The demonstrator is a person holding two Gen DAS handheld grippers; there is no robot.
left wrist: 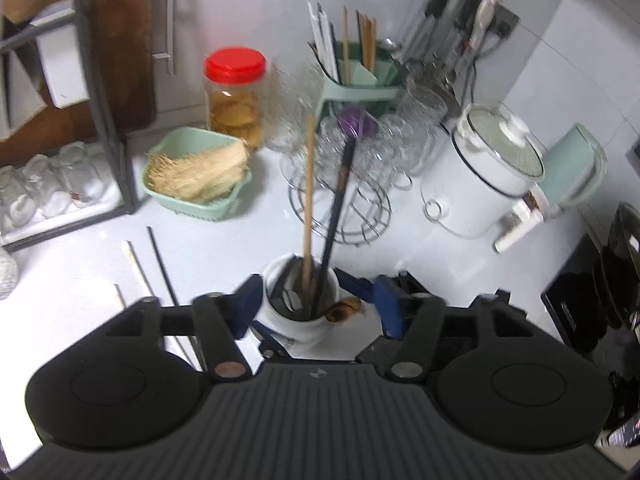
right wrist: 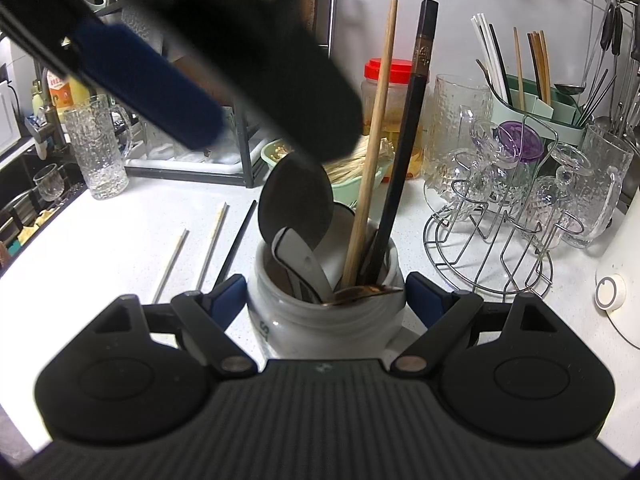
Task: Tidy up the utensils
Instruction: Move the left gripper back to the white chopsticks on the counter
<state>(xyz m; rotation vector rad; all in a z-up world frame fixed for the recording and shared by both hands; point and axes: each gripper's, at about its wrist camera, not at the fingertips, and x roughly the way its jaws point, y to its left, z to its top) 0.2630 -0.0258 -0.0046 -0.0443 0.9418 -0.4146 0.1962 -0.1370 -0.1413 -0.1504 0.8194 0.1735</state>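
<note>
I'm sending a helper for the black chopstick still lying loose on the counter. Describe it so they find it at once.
Start at the white jar of utensils on the white countertop. To its left lie three loose sticks side by side. The black chopstick is the one nearest the jar; the other two are pale.

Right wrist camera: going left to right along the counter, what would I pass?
Textured glass mug → loose chopsticks lying flat → white jar holding chopsticks and spoons → wire rack of upturned glasses → white appliance knob at the right edge.
</note>
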